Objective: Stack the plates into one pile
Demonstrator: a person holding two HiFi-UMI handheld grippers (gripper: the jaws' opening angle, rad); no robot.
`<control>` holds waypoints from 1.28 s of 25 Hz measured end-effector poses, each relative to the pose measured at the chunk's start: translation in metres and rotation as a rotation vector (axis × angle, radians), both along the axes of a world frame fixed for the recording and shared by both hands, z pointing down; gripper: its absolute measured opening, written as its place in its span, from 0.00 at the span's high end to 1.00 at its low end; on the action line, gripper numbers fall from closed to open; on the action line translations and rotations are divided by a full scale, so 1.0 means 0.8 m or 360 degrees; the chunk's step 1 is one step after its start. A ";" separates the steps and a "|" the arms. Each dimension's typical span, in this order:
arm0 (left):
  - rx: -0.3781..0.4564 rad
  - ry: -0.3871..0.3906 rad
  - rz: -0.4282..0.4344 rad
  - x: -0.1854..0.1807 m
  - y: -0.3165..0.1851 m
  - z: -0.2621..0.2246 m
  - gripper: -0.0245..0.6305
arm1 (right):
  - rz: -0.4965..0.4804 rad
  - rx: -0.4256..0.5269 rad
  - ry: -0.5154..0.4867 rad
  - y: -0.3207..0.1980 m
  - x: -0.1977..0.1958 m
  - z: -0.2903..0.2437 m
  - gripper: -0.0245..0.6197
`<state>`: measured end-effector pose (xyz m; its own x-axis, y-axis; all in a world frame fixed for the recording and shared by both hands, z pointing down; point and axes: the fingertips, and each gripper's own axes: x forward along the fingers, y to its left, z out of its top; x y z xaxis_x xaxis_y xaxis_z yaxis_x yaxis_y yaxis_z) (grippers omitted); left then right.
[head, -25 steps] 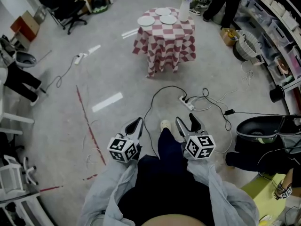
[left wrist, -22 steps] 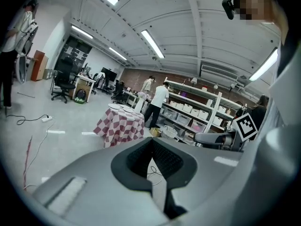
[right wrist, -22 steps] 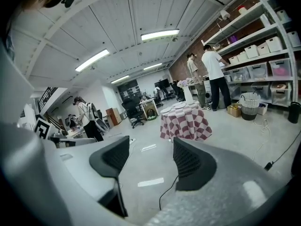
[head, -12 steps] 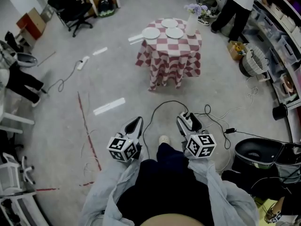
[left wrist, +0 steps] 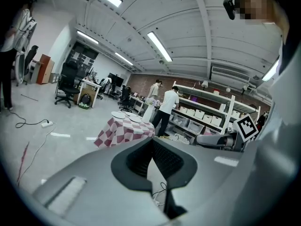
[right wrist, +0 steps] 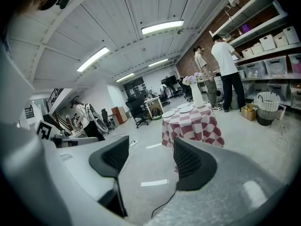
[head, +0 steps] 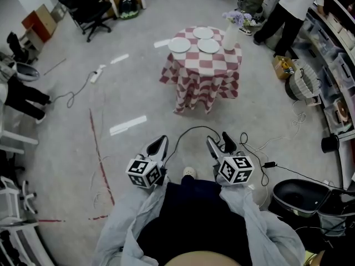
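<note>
While 3 plates (head: 179,45) lie unstacked on the table (head: 199,76), the right gripper (head: 217,139) gapes

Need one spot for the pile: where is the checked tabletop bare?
Bare: the near strip of the table, in front of the three plates. Crowded: the far half, where they lie beside the flower vase at the right edge.

Lab workspace: storage shelves (right wrist: 263,55), office chairs (head: 83,7), floor cables (head: 194,128).
</note>
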<state>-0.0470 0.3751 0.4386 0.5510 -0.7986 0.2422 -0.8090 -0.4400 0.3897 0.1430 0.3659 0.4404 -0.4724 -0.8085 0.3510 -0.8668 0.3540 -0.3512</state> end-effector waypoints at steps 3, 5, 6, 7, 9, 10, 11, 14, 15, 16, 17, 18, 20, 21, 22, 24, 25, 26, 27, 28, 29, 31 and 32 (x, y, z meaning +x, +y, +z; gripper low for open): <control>-0.0018 0.0004 -0.0020 0.000 -0.007 0.006 0.94 | -0.0027 -0.0023 -0.0006 -0.010 -0.004 0.004 0.51; -0.0040 0.0007 -0.0033 -0.001 -0.009 0.011 0.94 | -0.0034 -0.0042 -0.0006 -0.016 -0.005 0.009 0.51; -0.0053 0.0010 -0.0038 -0.001 -0.009 0.014 0.94 | -0.0033 -0.0055 -0.0010 -0.019 -0.005 0.013 0.51; -0.0069 0.0013 -0.0045 -0.003 -0.009 0.017 0.94 | -0.0033 -0.0072 -0.0017 -0.021 -0.005 0.016 0.51; -0.0099 0.0017 -0.0069 -0.010 -0.009 0.021 0.94 | -0.0051 -0.0111 -0.0034 -0.023 -0.011 0.021 0.51; -0.0109 0.0019 -0.0084 -0.015 -0.011 0.022 0.94 | -0.0063 -0.0125 -0.0040 -0.024 -0.014 0.023 0.51; -0.0116 0.0020 -0.0096 -0.020 -0.014 0.023 0.94 | -0.0071 -0.0133 -0.0045 -0.026 -0.017 0.024 0.51; -0.0124 0.0021 -0.0110 -0.025 -0.030 0.027 0.94 | -0.0063 -0.0150 -0.0051 -0.041 -0.017 0.029 0.51; -0.0125 0.0021 -0.0106 -0.024 -0.038 0.028 0.94 | -0.0055 -0.0157 -0.0055 -0.049 -0.016 0.031 0.51; -0.0125 0.0020 -0.0099 -0.023 -0.048 0.029 0.94 | -0.0047 -0.0163 -0.0062 -0.058 -0.015 0.032 0.51; -0.0125 0.0020 -0.0089 -0.022 -0.058 0.030 0.94 | -0.0039 -0.0165 -0.0069 -0.069 -0.015 0.033 0.51; -0.0126 0.0019 -0.0078 -0.021 -0.069 0.030 0.94 | -0.0031 -0.0166 -0.0074 -0.079 -0.016 0.032 0.51; -0.0123 0.0017 -0.0055 -0.020 -0.093 0.026 0.94 | -0.0015 -0.0164 -0.0079 -0.102 -0.017 0.029 0.51; -0.0118 0.0017 -0.0043 -0.019 -0.107 0.023 0.94 | -0.0008 -0.0164 -0.0082 -0.114 -0.018 0.027 0.51; -0.0110 0.0015 -0.0032 -0.020 -0.121 0.020 0.94 | -0.0001 -0.0165 -0.0087 -0.126 -0.020 0.025 0.51; -0.0093 0.0011 -0.0012 -0.023 -0.151 0.012 0.94 | 0.0018 -0.0167 -0.0102 -0.151 -0.025 0.022 0.51; -0.0090 0.0011 -0.0001 -0.025 -0.166 0.009 0.94 | 0.0030 -0.0169 -0.0107 -0.163 -0.027 0.020 0.51; -0.0089 0.0014 0.0010 -0.027 -0.181 0.006 0.94 | 0.0042 -0.0173 -0.0110 -0.175 -0.029 0.018 0.51; -0.0089 0.0018 0.0021 -0.029 -0.196 0.003 0.94 | 0.0052 -0.0177 -0.0110 -0.188 -0.030 0.015 0.51; -0.0087 0.0020 0.0032 -0.032 -0.211 -0.001 0.94 | 0.0061 -0.0180 -0.0109 -0.200 -0.032 0.012 0.51; -0.0083 0.0018 0.0042 -0.035 -0.225 -0.004 0.94 | 0.0073 -0.0179 -0.0109 -0.212 -0.034 0.009 0.51; -0.0076 0.0016 0.0061 -0.041 -0.254 -0.008 0.94 | 0.0109 -0.0175 -0.0113 -0.237 -0.036 0.004 0.51; -0.0073 0.0018 0.0071 -0.044 -0.267 -0.010 0.94 | 0.0129 -0.0172 -0.0118 -0.250 -0.037 0.003 0.51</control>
